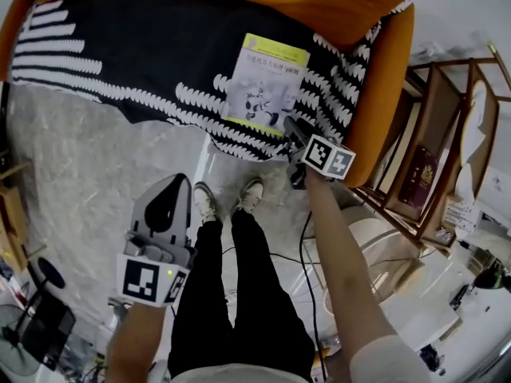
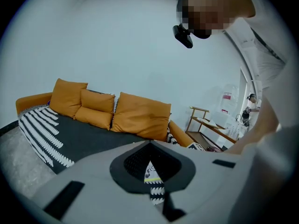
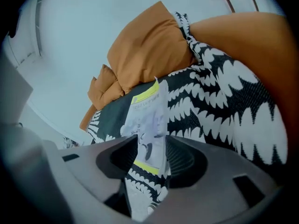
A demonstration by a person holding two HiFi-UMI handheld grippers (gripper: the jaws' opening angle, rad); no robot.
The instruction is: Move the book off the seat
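On the sofa seat (image 1: pixel 160 46), head view: book (image 1: pixel 266 82) lies flat on the black-and-white patterned throw (image 1: pixel 96 62), toward the seat's front edge and right of its middle. Right gripper (image 1: pixel 294 132) sits at the book's near right corner. The book spreads away from the tips toward 11 o'clock. Right gripper view: jaws of the right gripper (image 3: pixel 152 146) stand well apart. The near end of the book (image 3: pixel 148 120) shows in the gap between them, and neither pad can be seen pressing on it. Left gripper (image 1: pixel 171 183) hangs lower in the head view, over the grey floor (image 1: pixel 80 174) beside the person's legs (image 1: pixel 231 294). From it the book lies off at 1 o'clock, well apart. Left gripper view: left gripper (image 2: pixel 150 146) has its jaws drawn together at the tips with nothing gripped. A sliver of the book (image 2: pixel 150 171) is visible far beyond, through the small opening below the tips. Book's look: thin, pale grey-white cover, yellow-green band along the far edge and another along the near edge. Lines of dark print sit under the far band, too small to read, with a grey-and-black drawing below them. Long sides lean slightly clockwise from 12. Orange cushions (image 2: pixel 140 115) line the sofa back.
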